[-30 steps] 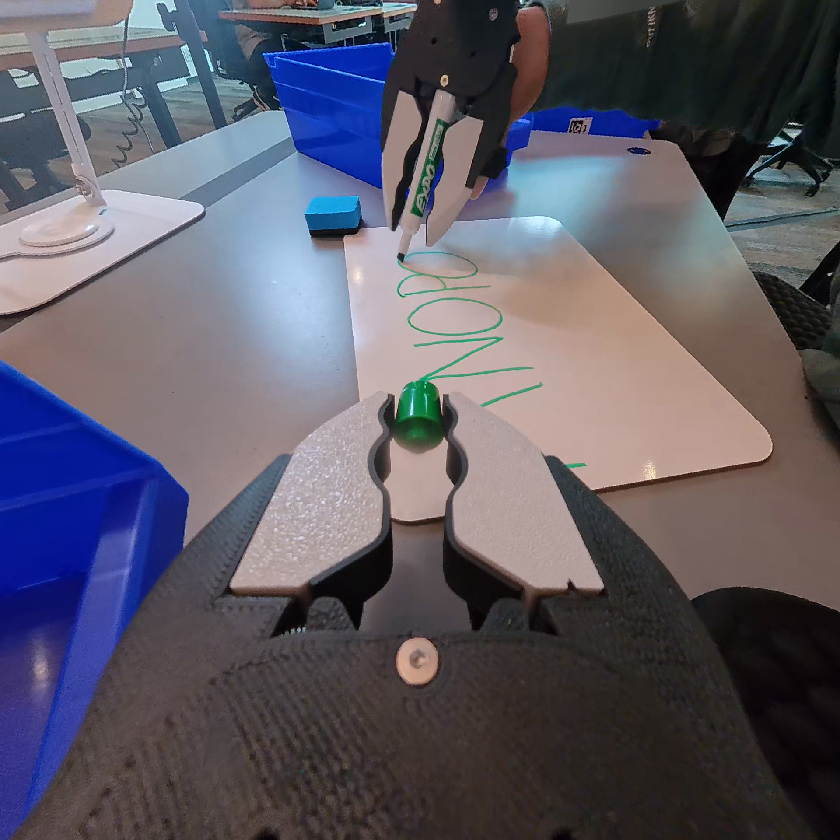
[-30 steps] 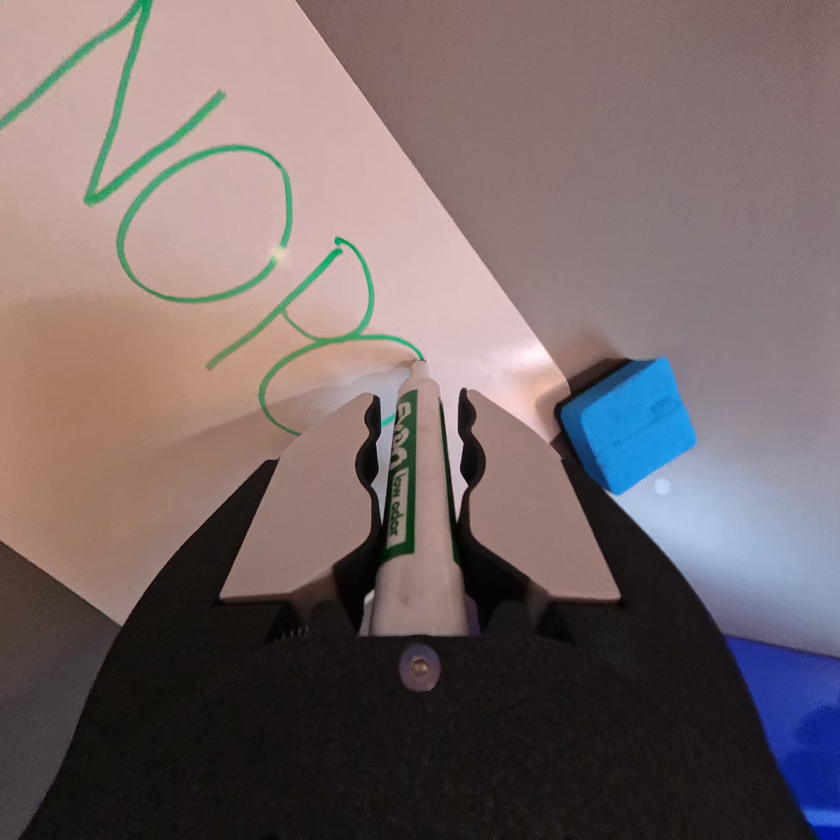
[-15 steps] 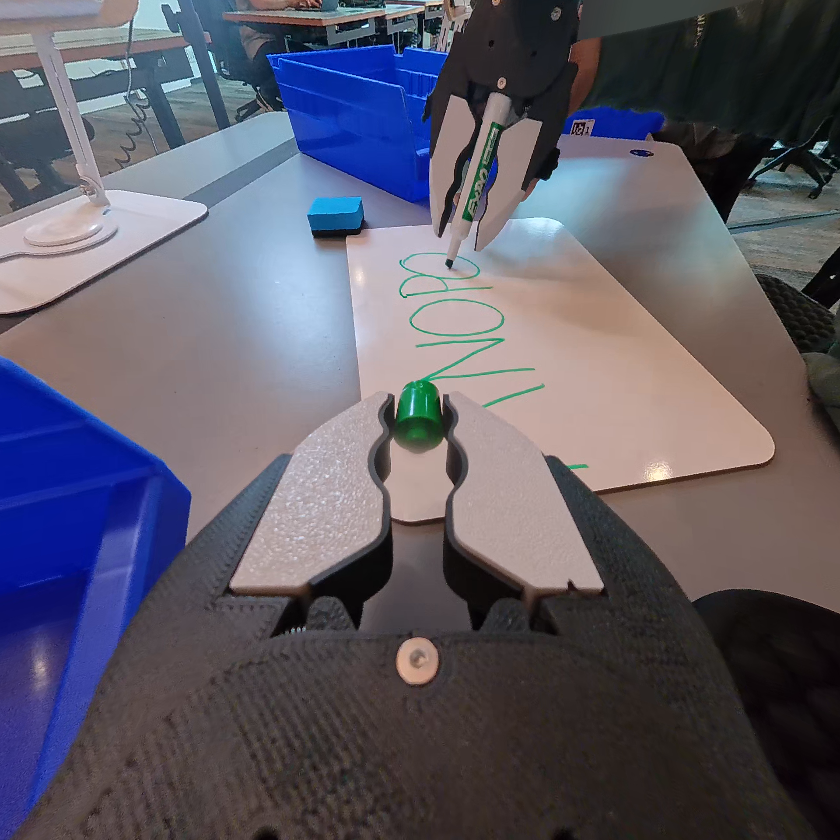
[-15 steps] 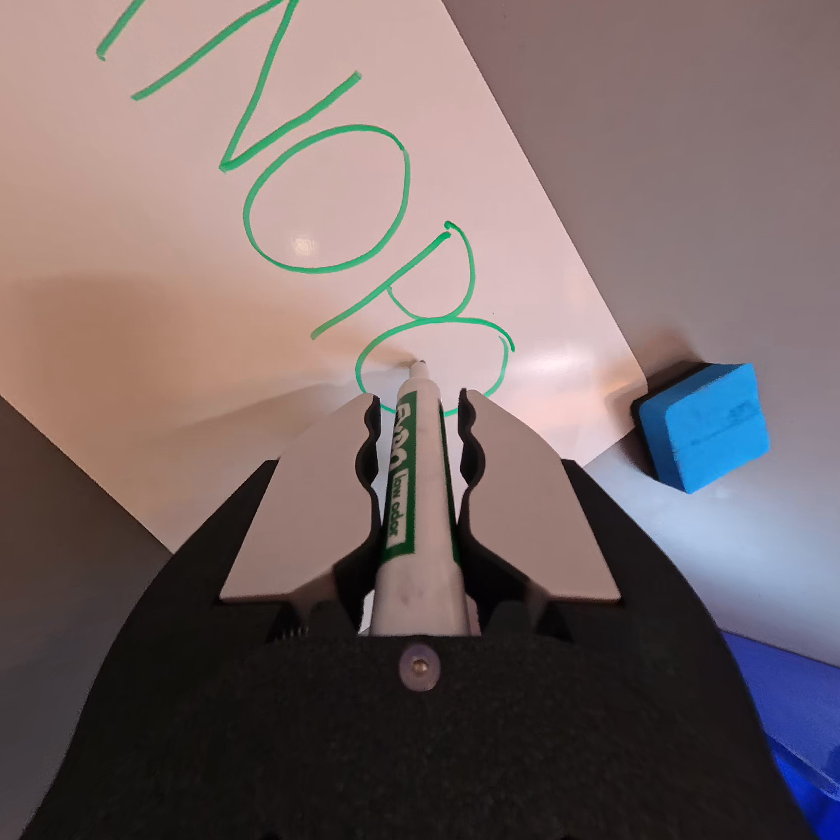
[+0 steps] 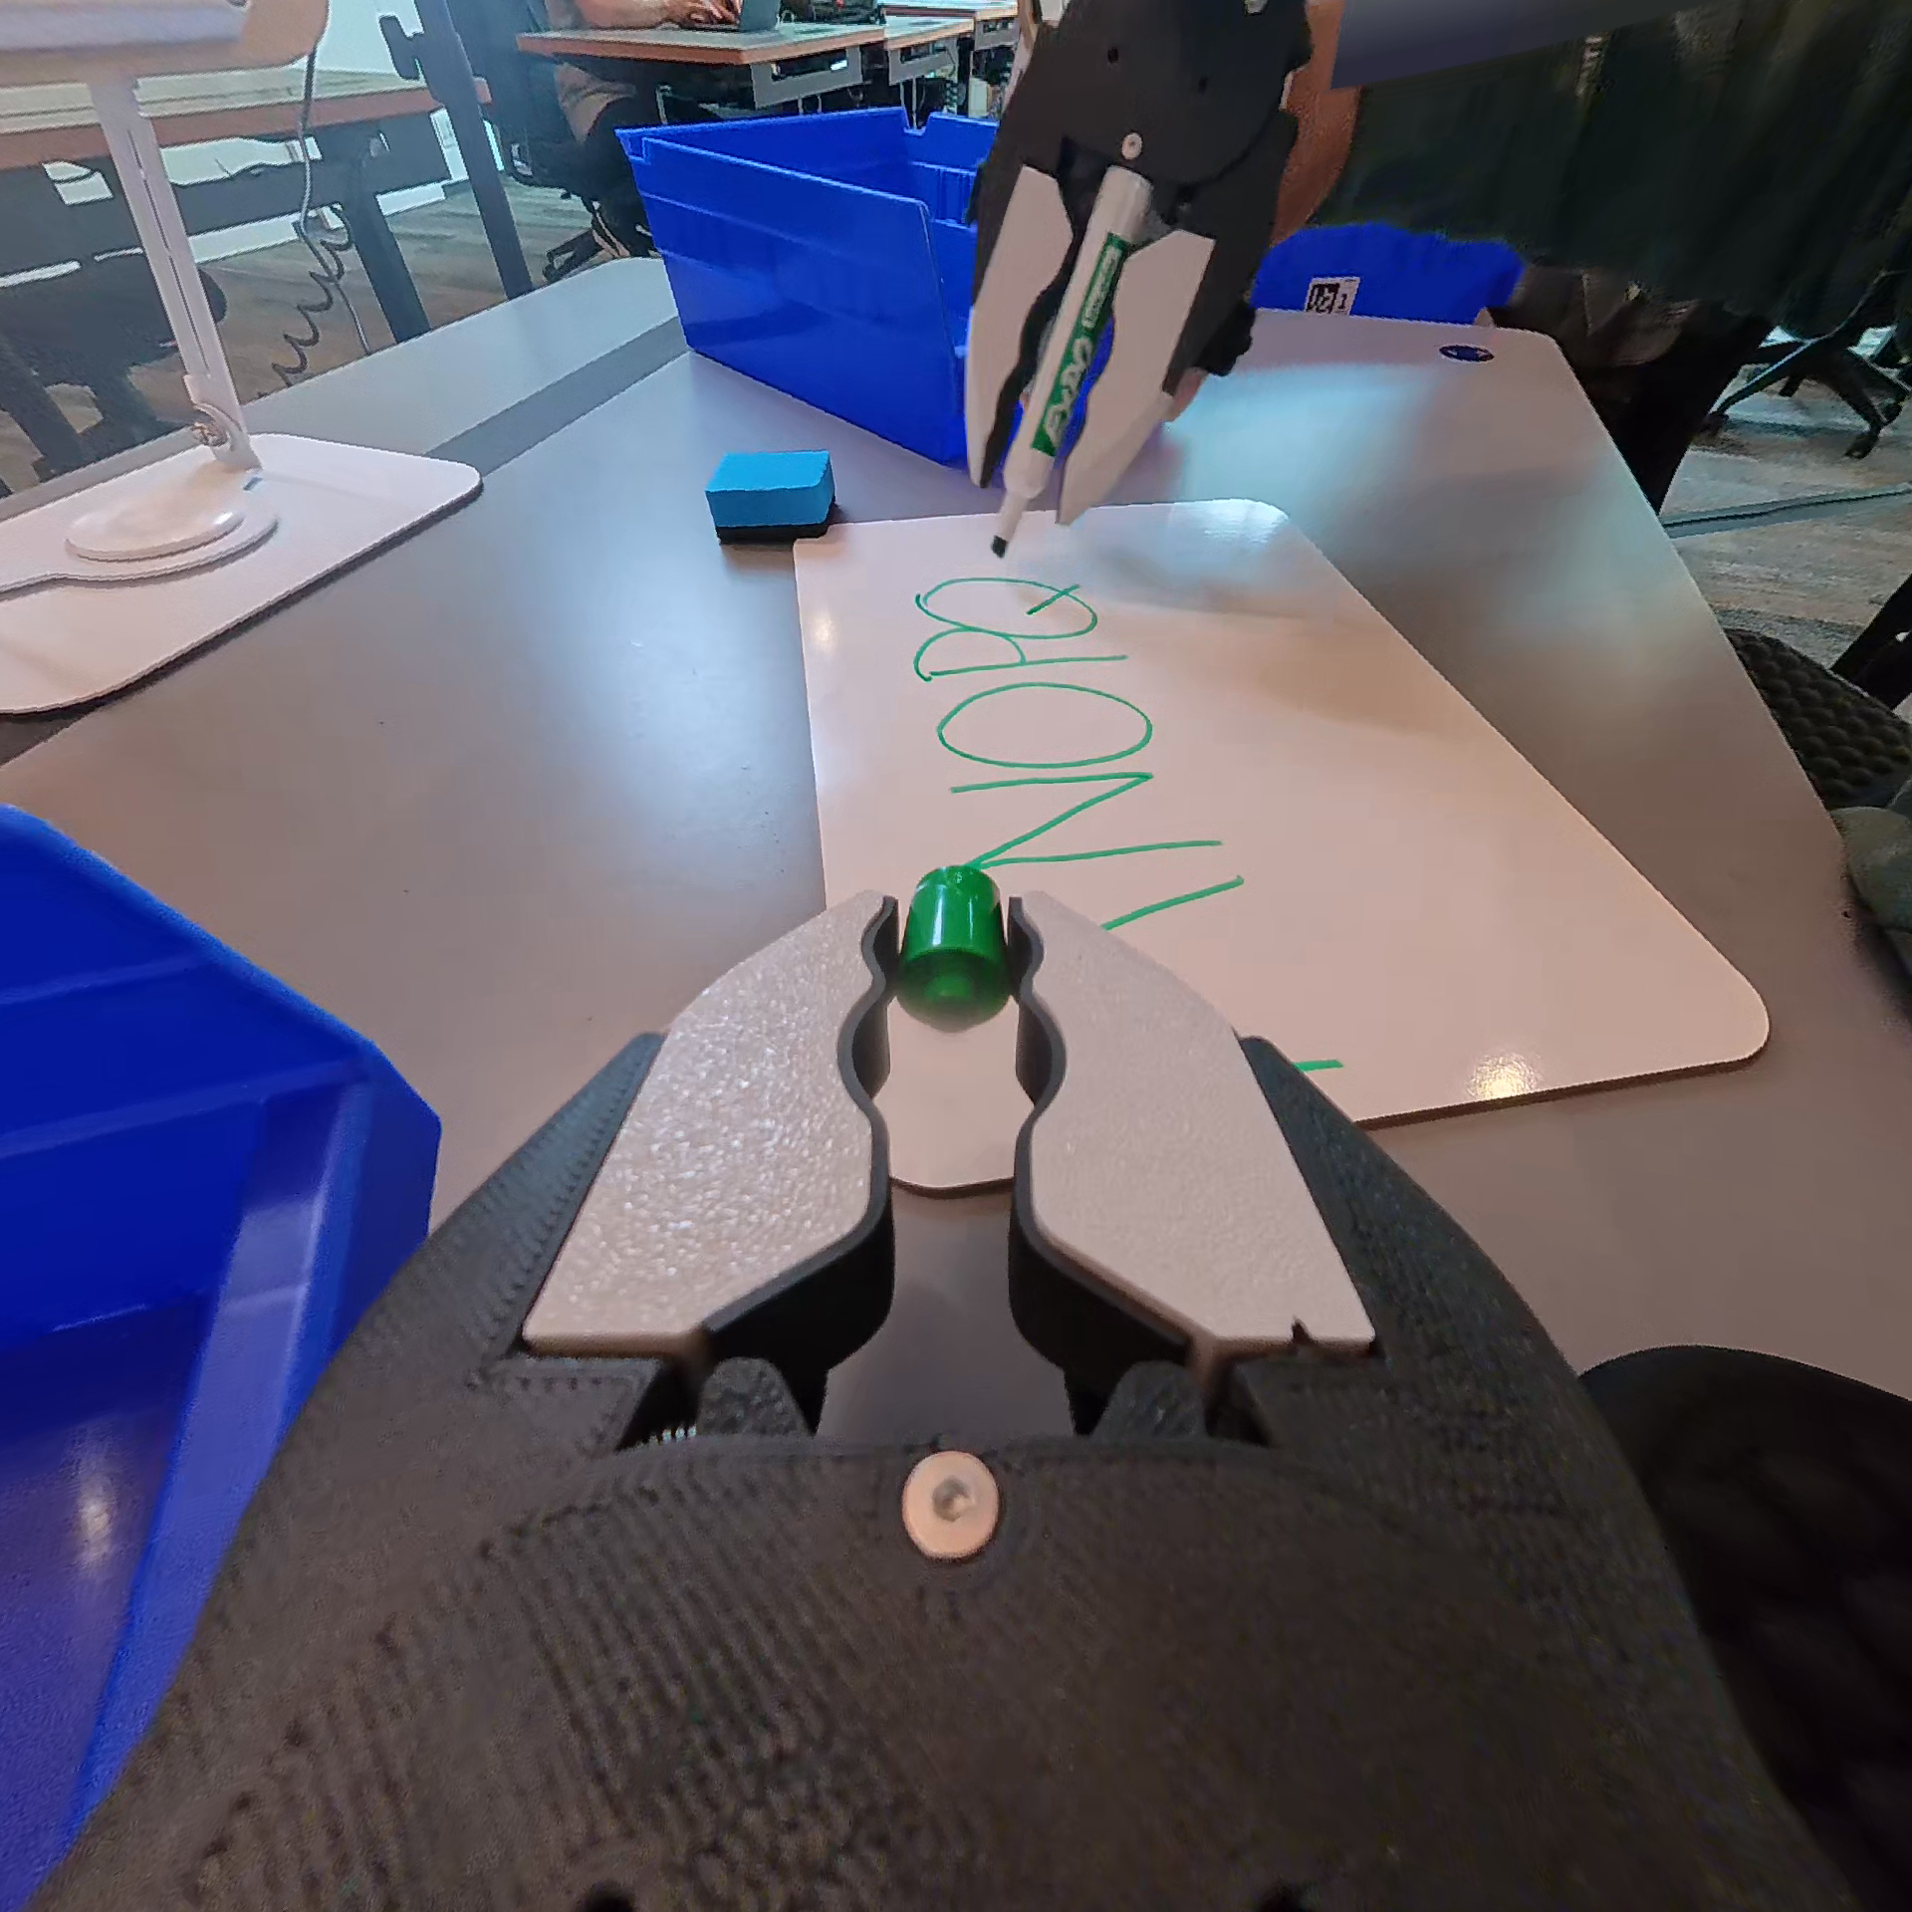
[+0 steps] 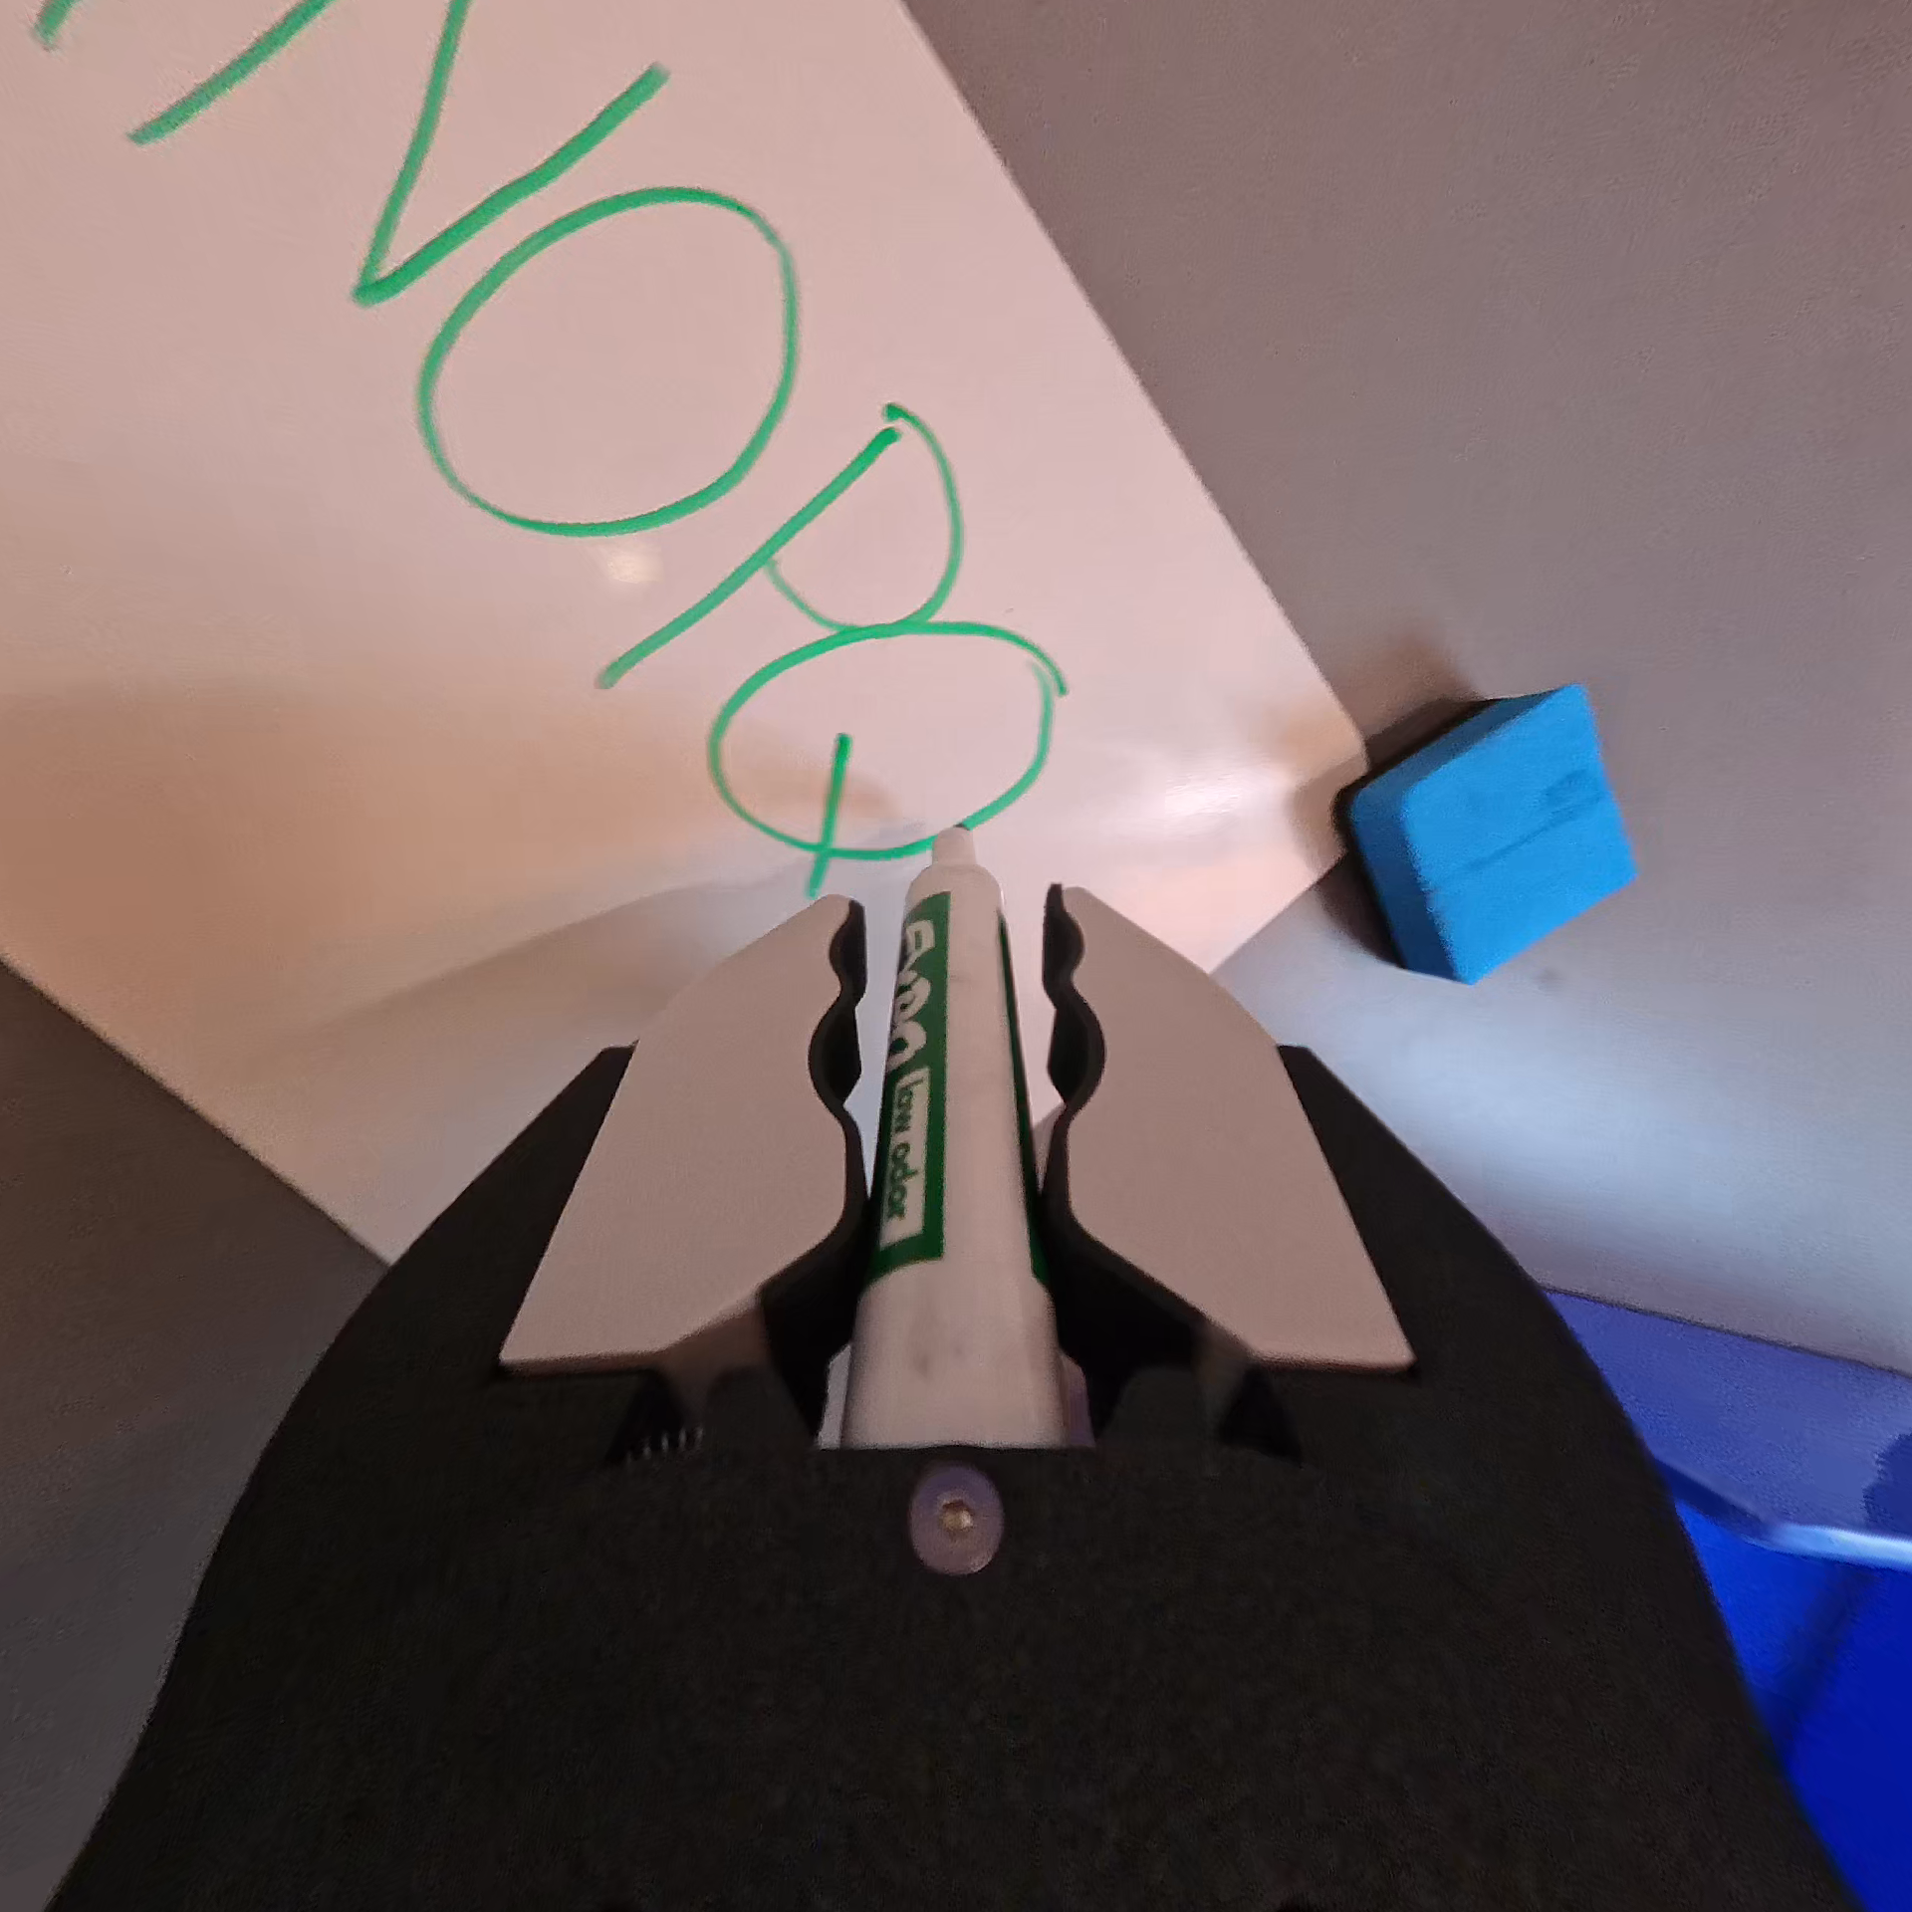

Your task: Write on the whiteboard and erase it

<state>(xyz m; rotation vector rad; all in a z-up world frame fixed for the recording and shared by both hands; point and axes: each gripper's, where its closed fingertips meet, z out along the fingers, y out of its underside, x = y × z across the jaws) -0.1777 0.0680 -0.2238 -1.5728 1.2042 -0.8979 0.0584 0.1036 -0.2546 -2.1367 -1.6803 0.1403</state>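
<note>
A white whiteboard (image 5: 1345, 828) lies flat on the grey table and bears several green letters (image 5: 1035, 714). It also shows in the right wrist view (image 6: 310, 621). My right gripper (image 6: 952, 910) is shut on a white and green marker (image 6: 952, 1138). The marker tip is lifted just above the board's far end, beside the last letter. In the left wrist view the right gripper (image 5: 1045, 486) and marker (image 5: 1076, 352) hang over the board's far edge. My left gripper (image 5: 952, 910) is shut on the green marker cap (image 5: 952, 947) above the board's near corner. A blue eraser (image 5: 771, 491) sits off the far left corner.
A blue bin (image 5: 828, 269) stands behind the board and another blue bin (image 5: 155, 1190) is near left. A white lamp base (image 5: 176, 517) is at far left. A person's dark sleeve (image 5: 1604, 135) holds the right gripper. The eraser (image 6: 1490, 828) lies right of the marker. My right fingertips sit around 25 cm from my left ones. The blue eraser (image 5: 771, 491) lies some 9 cm from my right tips, 30 cm from my left tips. It turns up in the right wrist view (image 6: 1463, 754) as well.
The right gripper finished the last round letter with a short stroke, then lifted the marker tip off the board and drew back toward the far edge. The left gripper stayed still.
</note>
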